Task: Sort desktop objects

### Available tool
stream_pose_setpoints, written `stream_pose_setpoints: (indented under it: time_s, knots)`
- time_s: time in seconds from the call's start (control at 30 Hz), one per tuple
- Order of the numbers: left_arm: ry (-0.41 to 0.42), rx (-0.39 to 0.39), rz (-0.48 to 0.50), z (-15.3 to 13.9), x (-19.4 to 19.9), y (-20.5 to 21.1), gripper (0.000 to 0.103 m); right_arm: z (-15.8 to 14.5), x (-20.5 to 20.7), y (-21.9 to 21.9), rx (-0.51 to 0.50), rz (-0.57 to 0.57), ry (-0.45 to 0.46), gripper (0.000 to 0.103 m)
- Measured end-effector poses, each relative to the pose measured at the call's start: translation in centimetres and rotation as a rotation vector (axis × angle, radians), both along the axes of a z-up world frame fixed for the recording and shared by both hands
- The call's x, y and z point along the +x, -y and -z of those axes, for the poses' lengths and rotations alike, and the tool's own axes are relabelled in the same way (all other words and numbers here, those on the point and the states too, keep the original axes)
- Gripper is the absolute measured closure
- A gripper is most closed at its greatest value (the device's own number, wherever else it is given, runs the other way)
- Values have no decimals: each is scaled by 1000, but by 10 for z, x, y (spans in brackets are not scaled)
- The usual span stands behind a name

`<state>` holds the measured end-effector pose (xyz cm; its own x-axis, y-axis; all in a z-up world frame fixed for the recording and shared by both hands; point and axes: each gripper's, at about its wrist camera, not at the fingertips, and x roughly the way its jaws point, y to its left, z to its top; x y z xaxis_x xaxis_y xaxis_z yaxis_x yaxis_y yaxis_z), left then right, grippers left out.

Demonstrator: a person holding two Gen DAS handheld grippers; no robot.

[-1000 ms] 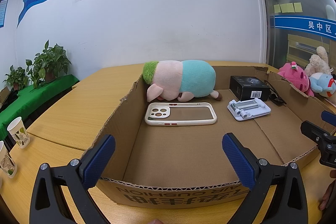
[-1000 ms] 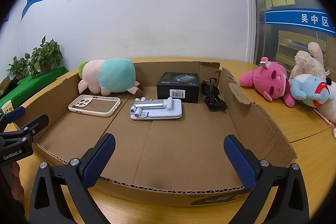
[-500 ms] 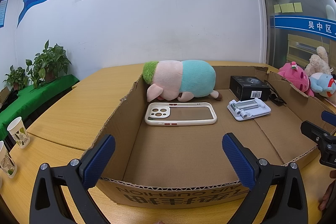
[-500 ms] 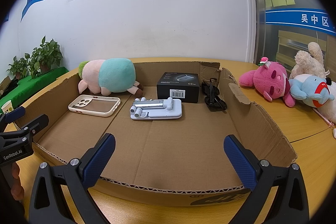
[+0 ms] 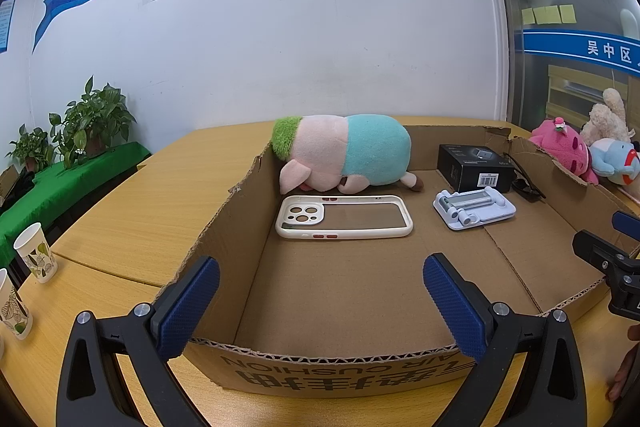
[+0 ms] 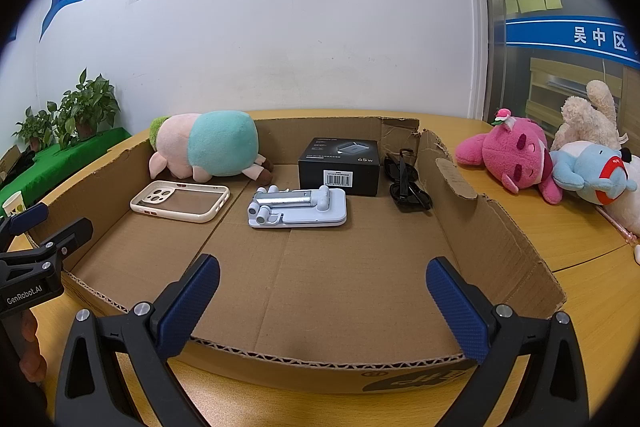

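**Both grippers wide open at the near edge of the cardboard tray**

While spread wide and holding nothing, left gripper [image 5: 320, 301] hovers over the near left wall of the cardboard tray [image 5: 328, 367], blue pads [image 5: 188, 303] apart above bare cardboard. Same with the right gripper [image 6: 322, 303]: fully spread, empty, poised over the near right part of the tray [image 6: 500, 243], well short of every object.

Inside the tray, along the far side from left to right:
- plush pig [image 5: 344, 153] in pink with a teal body and green head, lying on its side against the far left corner;
- white phone case [image 5: 344, 217], flat, just in front of the pig, camera cutout to the left;
- pale blue folding phone stand [image 6: 298, 207], flat, near the middle;
- black charger box [image 6: 339, 167] marked 65W, just behind the stand and touching or nearly touching it;
- black sunglasses [image 6: 406, 183], folded, right of the box, close to the torn right wall.

Outside the tray, on the wooden table [image 6: 560, 223] to the right: pink plush [image 6: 508, 155], light blue plush [image 6: 588, 171], cream plush [image 6: 588, 115], bunched together. On the far left: paper cups [image 5: 34, 253] and potted plants [image 5: 92, 119].
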<state>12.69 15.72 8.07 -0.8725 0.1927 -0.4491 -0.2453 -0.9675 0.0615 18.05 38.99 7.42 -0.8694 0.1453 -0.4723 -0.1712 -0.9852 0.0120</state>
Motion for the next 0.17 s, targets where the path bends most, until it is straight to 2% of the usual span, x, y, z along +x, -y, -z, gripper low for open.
stream_pose_setpoints:
  time_s: [0.17]
  knots:
    - [0, 0, 0, 0, 0, 0, 0, 0, 0, 0, 0, -1, 0, 0]
